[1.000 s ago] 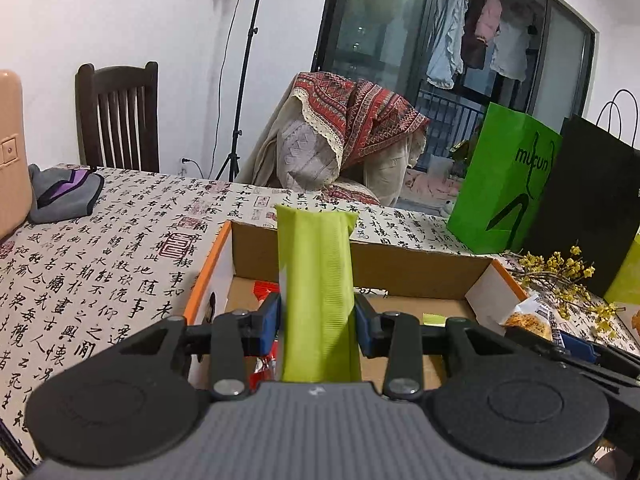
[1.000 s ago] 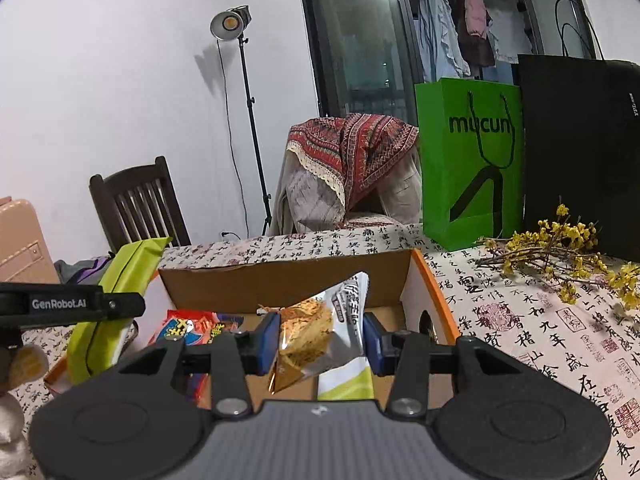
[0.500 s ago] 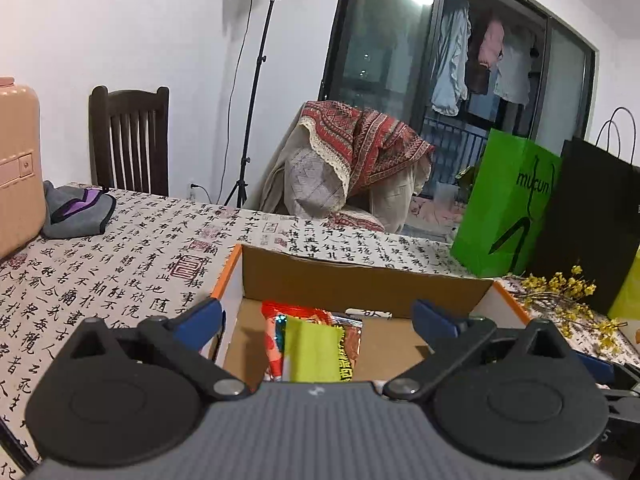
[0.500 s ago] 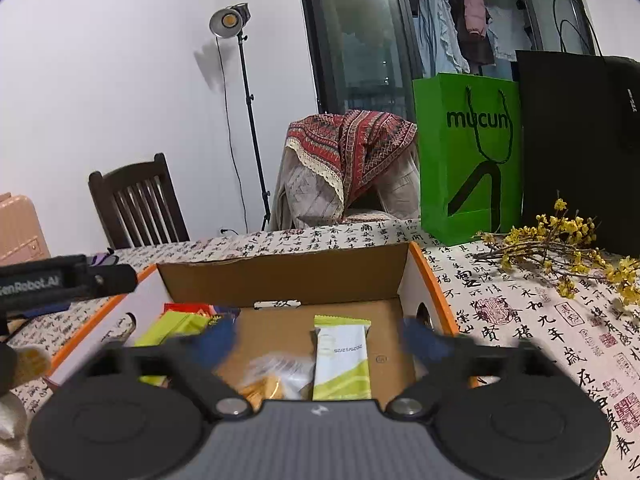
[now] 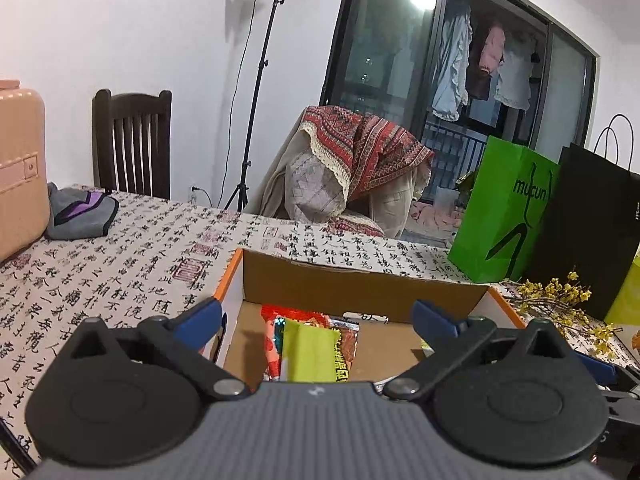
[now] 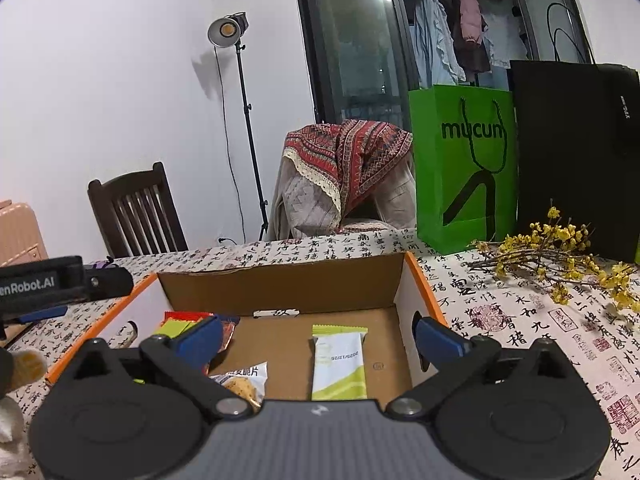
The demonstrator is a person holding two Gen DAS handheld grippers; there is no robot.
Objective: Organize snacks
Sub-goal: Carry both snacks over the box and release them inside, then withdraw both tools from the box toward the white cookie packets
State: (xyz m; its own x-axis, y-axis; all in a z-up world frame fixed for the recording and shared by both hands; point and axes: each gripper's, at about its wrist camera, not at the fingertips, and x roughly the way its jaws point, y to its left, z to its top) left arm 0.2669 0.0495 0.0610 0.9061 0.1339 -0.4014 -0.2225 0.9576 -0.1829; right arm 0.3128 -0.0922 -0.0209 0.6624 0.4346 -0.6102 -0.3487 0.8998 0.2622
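Both tongs, left (image 5: 316, 316) and right (image 6: 320, 334), had sprung wide and released their snack packets, which now lay inside the box (image 6: 280, 280); two more were stowed.

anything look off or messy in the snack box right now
Nothing is spilled or damaged. In the cardboard box the packets lie loosely: the white-and-green packet lies flat and nearly straight, the chip packet sits askew beside it, and the lime-green packet rests on the red packets.
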